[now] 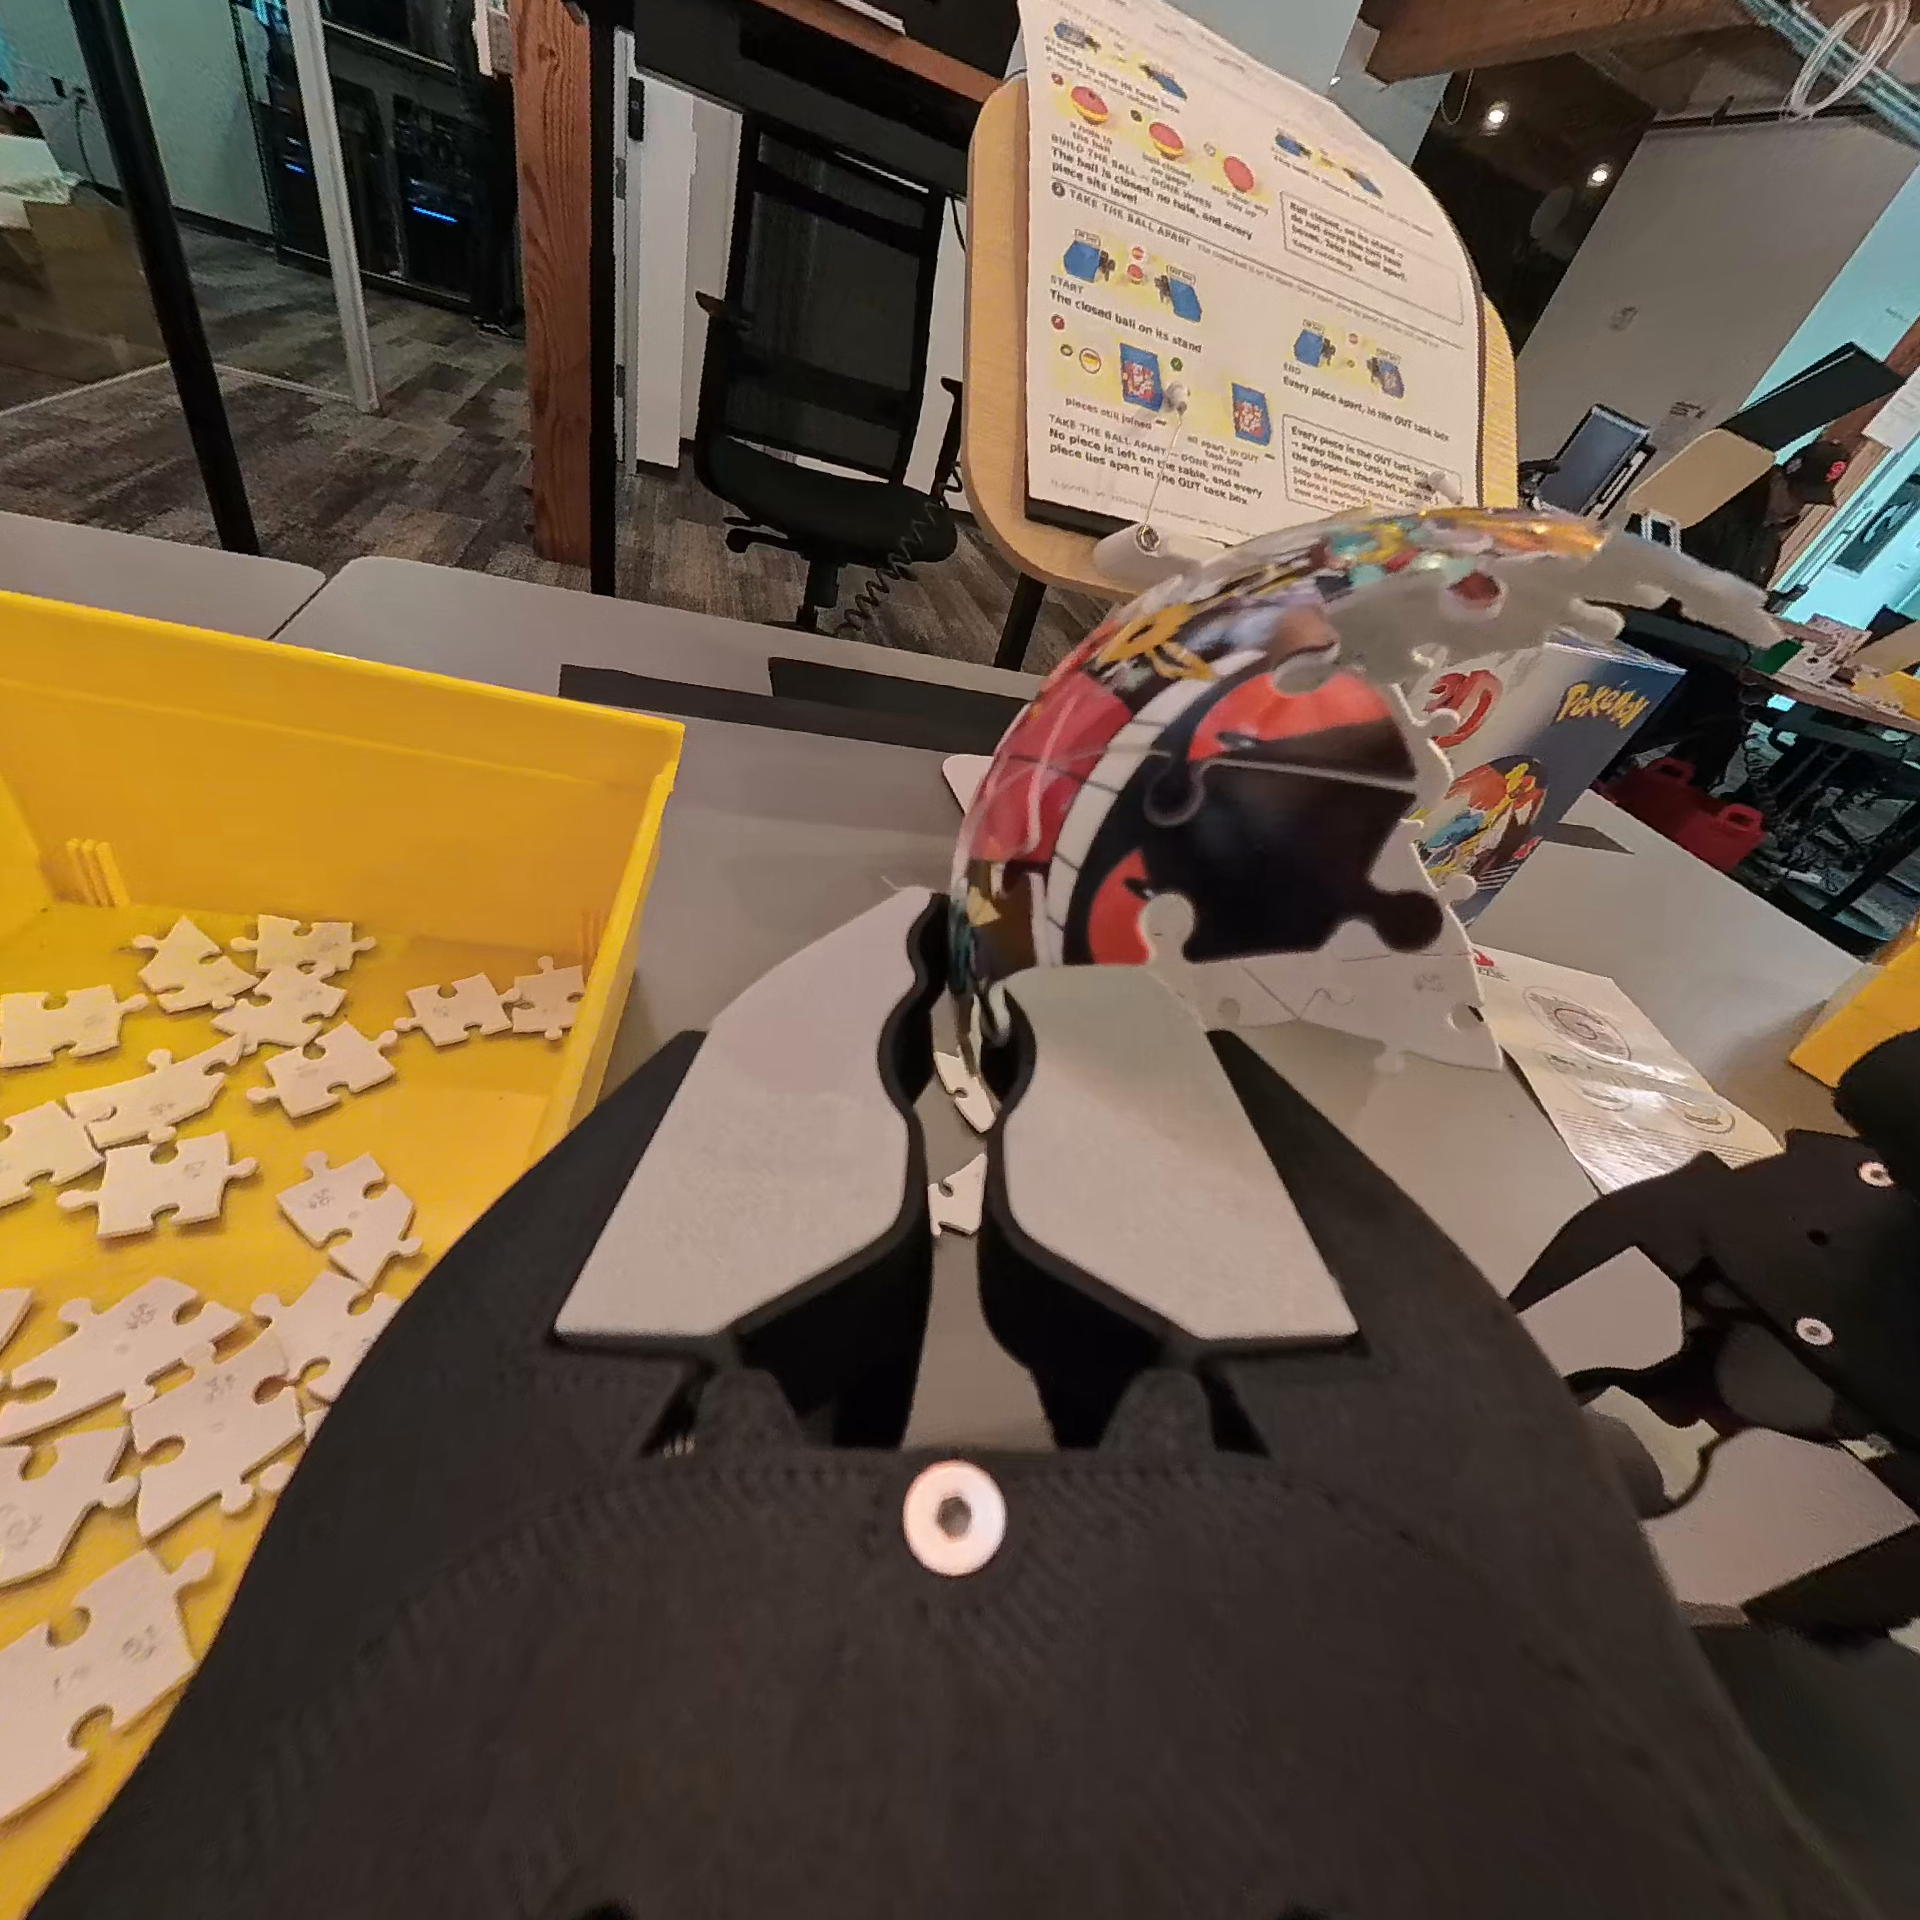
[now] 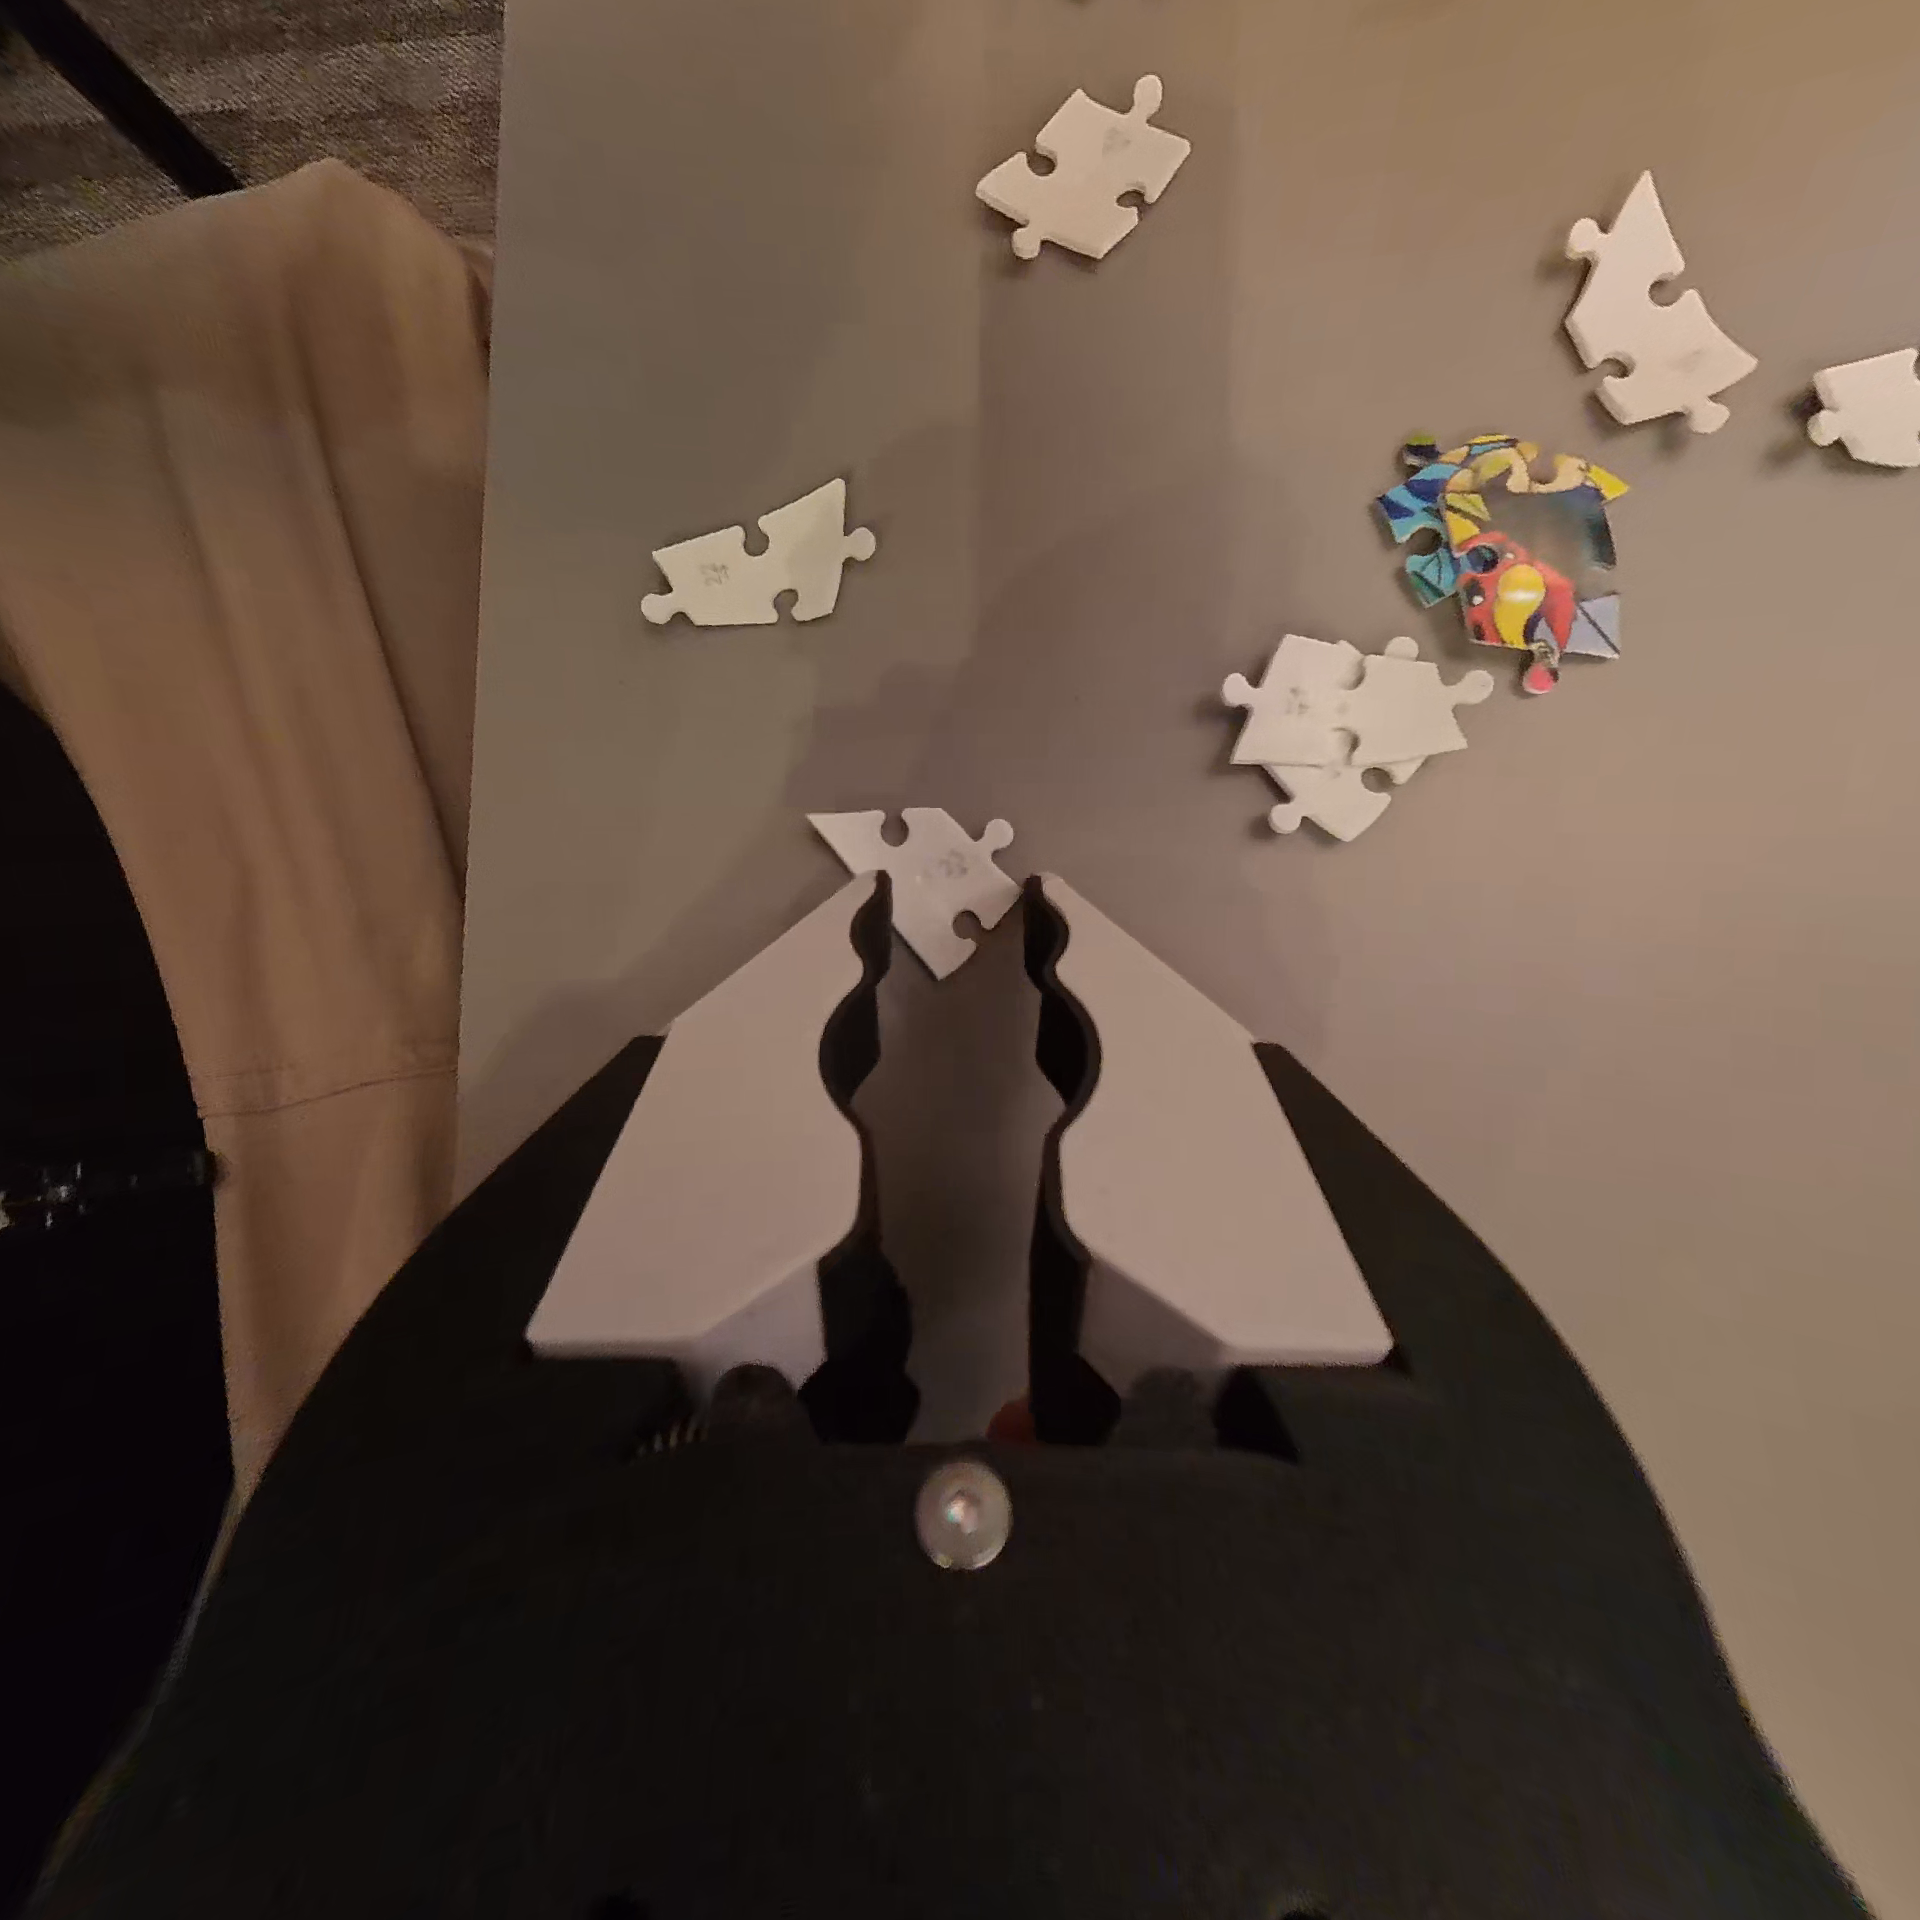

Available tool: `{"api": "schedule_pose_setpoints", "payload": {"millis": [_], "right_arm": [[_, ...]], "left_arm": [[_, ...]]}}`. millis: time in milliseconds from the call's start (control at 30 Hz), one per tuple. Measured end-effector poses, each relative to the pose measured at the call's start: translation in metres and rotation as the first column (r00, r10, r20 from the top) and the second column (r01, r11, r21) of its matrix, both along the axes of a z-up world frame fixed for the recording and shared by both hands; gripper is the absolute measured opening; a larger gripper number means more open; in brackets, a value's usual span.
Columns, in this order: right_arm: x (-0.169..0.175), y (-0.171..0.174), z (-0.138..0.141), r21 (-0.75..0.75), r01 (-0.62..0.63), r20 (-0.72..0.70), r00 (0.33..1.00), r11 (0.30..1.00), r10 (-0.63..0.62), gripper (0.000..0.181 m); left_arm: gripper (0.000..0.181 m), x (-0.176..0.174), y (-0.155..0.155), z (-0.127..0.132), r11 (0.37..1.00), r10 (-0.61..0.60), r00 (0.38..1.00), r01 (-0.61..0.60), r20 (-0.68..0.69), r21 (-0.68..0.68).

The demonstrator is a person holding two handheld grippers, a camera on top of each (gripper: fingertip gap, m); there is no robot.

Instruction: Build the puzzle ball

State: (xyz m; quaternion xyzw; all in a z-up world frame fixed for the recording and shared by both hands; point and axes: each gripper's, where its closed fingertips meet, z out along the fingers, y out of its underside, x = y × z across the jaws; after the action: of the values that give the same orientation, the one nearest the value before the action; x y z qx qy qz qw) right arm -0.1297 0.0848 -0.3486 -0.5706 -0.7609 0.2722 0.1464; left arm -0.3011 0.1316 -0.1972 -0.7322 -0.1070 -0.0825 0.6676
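In the left wrist view my left gripper [image 1: 971,977] is shut on the lower edge of the partly built puzzle ball [image 1: 1226,790]. The ball is a red, black and white curved shell, open on its right side, and I hold it above the table. In the right wrist view my right gripper [image 2: 956,883] points down at the grey table [image 2: 1143,1039]. Its jaws stand a little apart. A white, face-down puzzle piece [image 2: 935,868] lies at the fingertips, one corner between them. A coloured cluster of joined pieces [image 2: 1507,551] lies to the right.
A yellow bin [image 1: 582,790] on the left holds several face-down pieces [image 1: 322,1070]. The puzzle box [image 1: 1558,769], an instruction sheet on a board [image 1: 1247,291] and a leaflet [image 1: 1621,1081] lie beyond. Loose white pieces [image 2: 1086,166] dot the table. A person's beige garment [image 2: 229,623] is at the table's left edge. My right fingertips sit around 25 cm from my left ones.
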Motion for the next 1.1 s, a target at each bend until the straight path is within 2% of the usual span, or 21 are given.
{"api": "schedule_pose_setpoints", "payload": {"millis": [233, 433, 500, 633, 733, 967, 1033, 1100], "right_arm": [[-0.001, 0.002, 0.001, 0.044, -0.043, 0.004, 0.999, 0.998, 0.043, 0.019], [-0.016, -0.017, 0.015, 0.044, -0.073, -0.056, 0.996, 0.996, 0.076, 0.031], [-0.025, -0.029, 0.015, 0.038, -0.089, -0.059, 0.994, 0.995, 0.091, 0.039], [-0.041, -0.044, 0.004, 0.062, -0.073, -0.041, 0.996, 0.995, 0.076, 0.044], [-0.049, -0.045, -0.002, 0.073, -0.033, -0.047, 0.998, 0.997, 0.036, 0.041], [-0.054, -0.036, -0.001, 0.054, 0.021, -0.076, 0.997, 0.998, -0.017, 0.008], [-0.052, -0.035, -0.001, 0.049, 0.018, -0.075, 0.997, 0.999, -0.014, 0.005], [-0.055, -0.034, 0.005, 0.046, 0.014, -0.104, 0.995, 0.999, -0.009, 0.012]], "left_arm": [[0.003, -0.005, -0.003, 0.005, 1.0, 0.014, 1.0, -0.014, -0.017, 0.008], [0.003, -0.013, -0.006, 0.009, 0.999, 0.032, 0.999, -0.032, -0.01, 0.021], [0.003, -0.01, -0.006, 0.01, 0.999, 0.024, 1.0, -0.024, -0.02, 0.022], [0.003, -0.009, -0.006, 0.011, 1.0, 0.022, 0.999, -0.021, -0.044, 0.021], [0.003, -0.01, -0.006, 0.01, 1.0, 0.024, 0.999, -0.023, -0.039, 0.02], [0.003, -0.01, -0.005, 0.01, 1.0, 0.021, 0.999, -0.021, -0.031, 0.023], [0.003, -0.01, -0.005, 0.011, 0.999, 0.022, 0.999, -0.021, -0.03, 0.024], [0.003, -0.01, -0.005, 0.011, 0.999, 0.023, 0.999, -0.022, -0.03, 0.027]]}}
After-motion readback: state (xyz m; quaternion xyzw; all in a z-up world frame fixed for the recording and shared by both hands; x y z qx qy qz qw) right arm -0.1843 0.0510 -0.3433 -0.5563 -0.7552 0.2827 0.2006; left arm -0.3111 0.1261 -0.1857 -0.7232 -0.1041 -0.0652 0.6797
